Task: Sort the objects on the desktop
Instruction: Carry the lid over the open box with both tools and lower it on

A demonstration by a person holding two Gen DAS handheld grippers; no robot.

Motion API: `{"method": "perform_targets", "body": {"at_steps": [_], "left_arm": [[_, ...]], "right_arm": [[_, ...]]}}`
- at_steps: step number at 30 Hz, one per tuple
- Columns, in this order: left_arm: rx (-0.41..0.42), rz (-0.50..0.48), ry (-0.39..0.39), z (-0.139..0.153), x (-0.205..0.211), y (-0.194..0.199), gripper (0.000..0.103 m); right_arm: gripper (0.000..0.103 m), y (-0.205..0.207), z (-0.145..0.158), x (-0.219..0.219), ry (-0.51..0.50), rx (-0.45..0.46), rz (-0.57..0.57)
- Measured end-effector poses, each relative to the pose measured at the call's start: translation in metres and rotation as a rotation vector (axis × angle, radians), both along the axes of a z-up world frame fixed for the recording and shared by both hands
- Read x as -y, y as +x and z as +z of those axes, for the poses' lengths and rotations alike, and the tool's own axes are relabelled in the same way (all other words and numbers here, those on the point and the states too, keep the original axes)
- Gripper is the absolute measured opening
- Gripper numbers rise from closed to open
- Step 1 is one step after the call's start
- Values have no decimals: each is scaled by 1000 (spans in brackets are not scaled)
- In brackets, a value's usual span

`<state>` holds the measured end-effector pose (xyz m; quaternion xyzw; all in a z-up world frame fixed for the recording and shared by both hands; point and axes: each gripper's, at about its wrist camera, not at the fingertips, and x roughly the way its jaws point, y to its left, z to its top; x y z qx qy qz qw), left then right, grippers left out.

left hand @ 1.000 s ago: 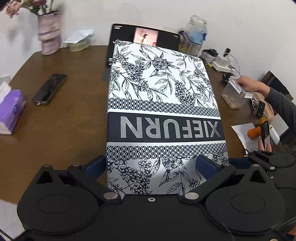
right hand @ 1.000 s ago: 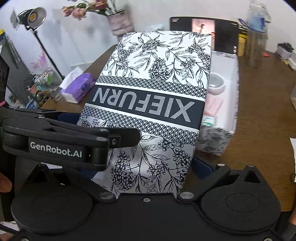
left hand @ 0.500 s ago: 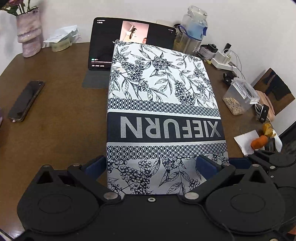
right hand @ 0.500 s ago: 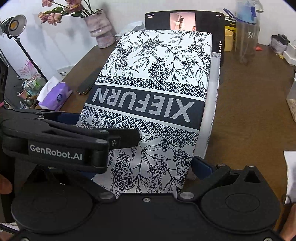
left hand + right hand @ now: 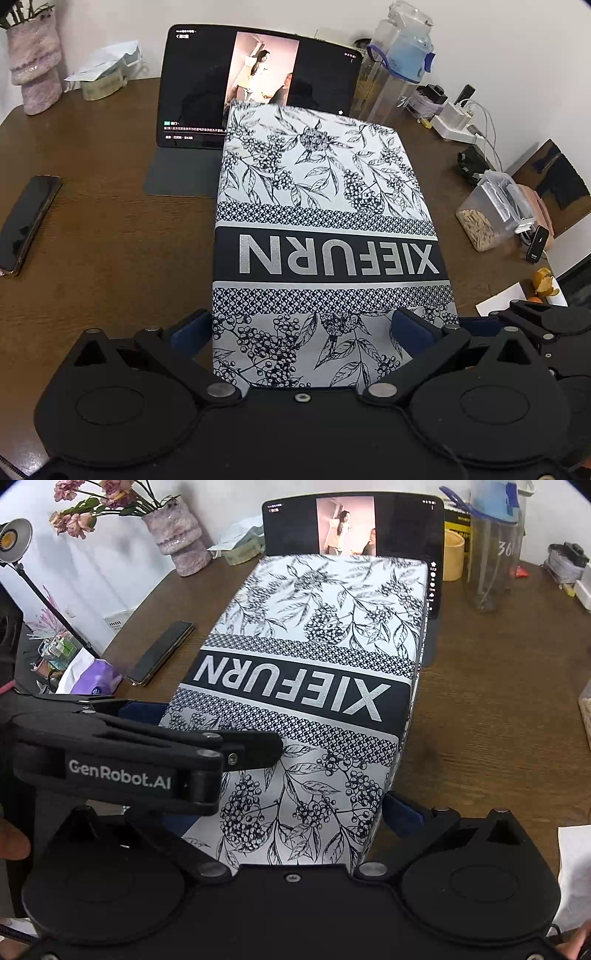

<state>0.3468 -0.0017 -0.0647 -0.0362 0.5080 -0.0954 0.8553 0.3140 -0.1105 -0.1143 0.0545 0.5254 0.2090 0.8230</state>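
Left wrist view: a brown wooden table (image 5: pixel 110 236) by a white wall carries a tablet (image 5: pixel 258 85), a phone (image 5: pixel 27 225) and a water bottle (image 5: pixel 400 66). The left gripper (image 5: pixel 306 328) has its jaws pinching the near end of the patterned box lid (image 5: pixel 325 229).

Right wrist view: the right gripper (image 5: pixel 291 808) has its jaws clamped on the same lid's near end, beside the left gripper

Bare table (image 5: pixel 110 236) lies open left of the box lid (image 5: pixel 325 206), up to the phone (image 5: pixel 27 225). Ahead, the tablet (image 5: pixel 258 85) and bottle (image 5: pixel 400 74) block passage; a lidded container (image 5: pixel 487 214) obstructs the right.
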Motion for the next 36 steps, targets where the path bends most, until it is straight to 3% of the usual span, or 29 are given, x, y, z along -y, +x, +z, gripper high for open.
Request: {"method": "perform_targets", "body": {"at_steps": [36], "left_arm": [[-83, -59, 32, -21, 5, 28, 103]], "right_arm": [[103, 28, -17, 5, 34, -108, 16]]}}
